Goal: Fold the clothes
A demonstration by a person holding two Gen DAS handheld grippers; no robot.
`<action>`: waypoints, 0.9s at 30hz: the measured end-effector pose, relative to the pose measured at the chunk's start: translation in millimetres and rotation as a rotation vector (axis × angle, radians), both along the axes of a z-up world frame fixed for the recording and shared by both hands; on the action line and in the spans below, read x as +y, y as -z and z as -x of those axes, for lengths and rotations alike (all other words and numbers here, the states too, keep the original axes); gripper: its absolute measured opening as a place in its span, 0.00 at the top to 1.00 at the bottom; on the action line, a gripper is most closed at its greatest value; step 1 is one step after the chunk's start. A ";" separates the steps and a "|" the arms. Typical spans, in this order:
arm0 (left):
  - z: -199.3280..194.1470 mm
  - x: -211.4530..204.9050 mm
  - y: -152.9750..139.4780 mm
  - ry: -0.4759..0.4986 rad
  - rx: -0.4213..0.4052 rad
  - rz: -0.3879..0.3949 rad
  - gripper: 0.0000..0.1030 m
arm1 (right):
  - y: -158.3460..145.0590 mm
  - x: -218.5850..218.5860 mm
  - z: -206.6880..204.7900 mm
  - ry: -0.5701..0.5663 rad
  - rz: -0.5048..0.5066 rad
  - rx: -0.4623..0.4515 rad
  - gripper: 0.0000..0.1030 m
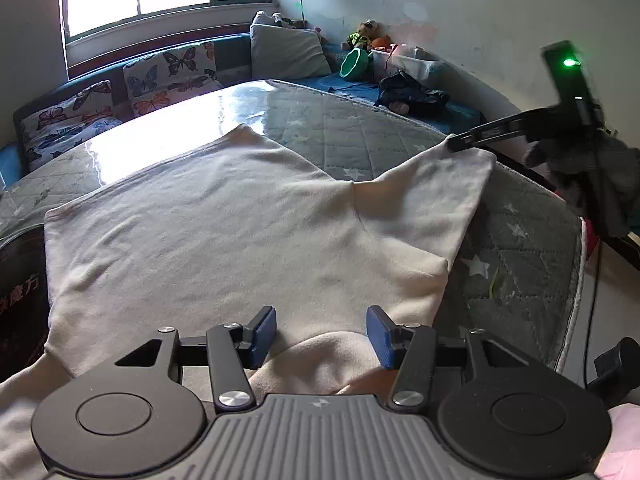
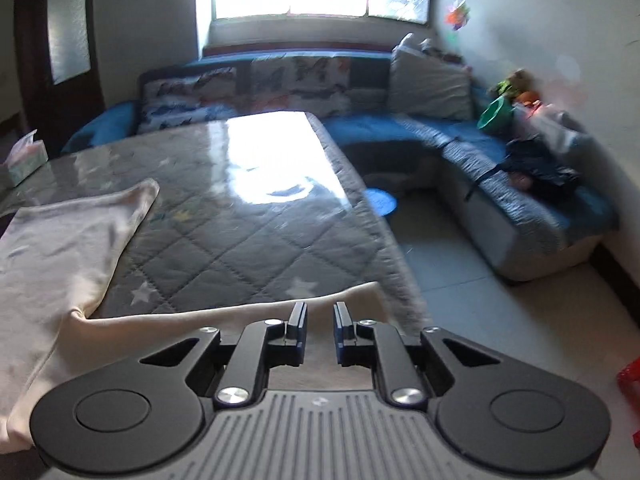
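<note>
A cream shirt lies spread on the grey quilted table. My left gripper is open just above the shirt's near bunched edge. The shirt's right sleeve is lifted at its tip by my right gripper, which reaches in from the right. In the right wrist view my right gripper has its jaws a narrow gap apart with the sleeve's edge lying under and between them; whether they pinch it is unclear here. The shirt body shows at left.
A glossy cover reflects window glare on the table. A blue corner sofa with cushions, toys, a green bowl and dark clothes lines the walls. A tissue box sits far left. A dark object lies at the table's left.
</note>
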State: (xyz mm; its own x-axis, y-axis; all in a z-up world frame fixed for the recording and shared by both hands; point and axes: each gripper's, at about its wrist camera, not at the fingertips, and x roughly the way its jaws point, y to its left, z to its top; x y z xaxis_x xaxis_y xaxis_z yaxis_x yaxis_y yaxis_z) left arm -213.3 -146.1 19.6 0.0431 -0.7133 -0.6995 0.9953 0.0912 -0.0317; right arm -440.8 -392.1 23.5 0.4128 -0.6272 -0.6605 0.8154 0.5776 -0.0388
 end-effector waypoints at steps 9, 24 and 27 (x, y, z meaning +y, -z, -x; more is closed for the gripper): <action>3.6 -1.7 -7.4 0.008 0.000 0.019 0.47 | -2.6 -1.7 -2.2 -0.016 -0.019 -0.047 0.80; 25.8 -25.1 -12.4 0.049 0.000 0.066 0.65 | 14.2 -7.3 50.1 0.132 -0.144 -0.164 0.70; 30.5 -27.4 -9.1 0.064 -0.003 0.057 0.66 | 16.0 -5.8 51.4 0.135 -0.139 -0.173 0.73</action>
